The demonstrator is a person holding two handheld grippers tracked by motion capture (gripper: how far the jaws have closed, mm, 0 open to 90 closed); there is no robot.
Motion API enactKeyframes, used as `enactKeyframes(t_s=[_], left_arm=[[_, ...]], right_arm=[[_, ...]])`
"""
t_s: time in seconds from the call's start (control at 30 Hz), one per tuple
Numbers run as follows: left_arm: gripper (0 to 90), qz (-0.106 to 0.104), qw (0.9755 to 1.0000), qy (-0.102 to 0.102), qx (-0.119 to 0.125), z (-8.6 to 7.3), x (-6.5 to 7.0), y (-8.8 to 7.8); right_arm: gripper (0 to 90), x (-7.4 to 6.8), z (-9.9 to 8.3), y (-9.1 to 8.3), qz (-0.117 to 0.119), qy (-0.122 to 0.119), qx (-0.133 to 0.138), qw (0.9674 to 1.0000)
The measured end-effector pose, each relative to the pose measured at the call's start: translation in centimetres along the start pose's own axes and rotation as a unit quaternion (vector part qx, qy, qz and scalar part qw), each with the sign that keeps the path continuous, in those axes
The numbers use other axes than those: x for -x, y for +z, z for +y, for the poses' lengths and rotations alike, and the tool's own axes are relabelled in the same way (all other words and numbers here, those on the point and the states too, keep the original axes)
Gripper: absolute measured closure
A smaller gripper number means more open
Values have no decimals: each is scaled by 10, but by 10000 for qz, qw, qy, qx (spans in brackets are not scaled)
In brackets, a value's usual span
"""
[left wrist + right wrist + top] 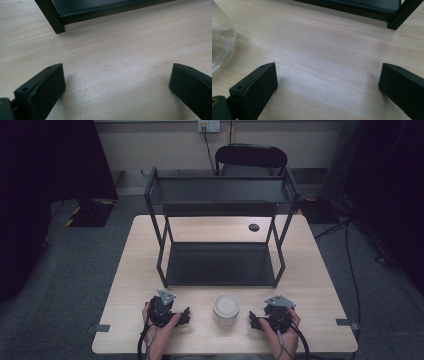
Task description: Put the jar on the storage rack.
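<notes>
At the near edge of a pale, fine-grained wooden table point(305, 270) we see two black grippers held low. The left gripper point(117, 85) has its blocky matte jaws spread wide over bare wood, holding nothing; the right gripper point(328, 85) is spread just as wide, also holding nothing. Between them stands a rounded clear glass jar point(226, 310) with a white lid. Beyond stands a two-tier black metal shelf point(220, 195).
</notes>
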State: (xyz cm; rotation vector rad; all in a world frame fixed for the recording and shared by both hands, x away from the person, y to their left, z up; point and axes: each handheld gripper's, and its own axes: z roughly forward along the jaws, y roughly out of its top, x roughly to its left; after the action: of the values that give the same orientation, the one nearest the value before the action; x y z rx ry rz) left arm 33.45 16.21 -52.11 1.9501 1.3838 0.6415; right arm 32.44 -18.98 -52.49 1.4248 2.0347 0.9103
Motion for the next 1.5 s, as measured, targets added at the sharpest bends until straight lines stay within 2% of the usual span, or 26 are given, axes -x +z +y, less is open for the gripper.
enactKeyframes(t_s=[0.73, 0.77, 0.83, 1.17, 1.5], left_arm=[[0, -1, 10000, -2, -2, 0, 0, 0], [0, -2, 10000, -2, -1, 0, 0, 0], [0, -2, 10000, -1, -2, 0, 0, 0], [0, -3, 10000, 0, -2, 0, 0, 0], [0, -1, 10000, -4, -1, 0, 0, 0]], right_arm=[[33, 1, 0, -1, 23, -8, 17, 10000], [52, 3, -1, -3, 185, 65, 94, 9998], [46, 3, -1, -7, 123, 27, 116, 9999], [33, 3, 2, -18, 105, 106, 312, 9994], [33, -4, 10, -29, 240, 7, 470, 9986]])
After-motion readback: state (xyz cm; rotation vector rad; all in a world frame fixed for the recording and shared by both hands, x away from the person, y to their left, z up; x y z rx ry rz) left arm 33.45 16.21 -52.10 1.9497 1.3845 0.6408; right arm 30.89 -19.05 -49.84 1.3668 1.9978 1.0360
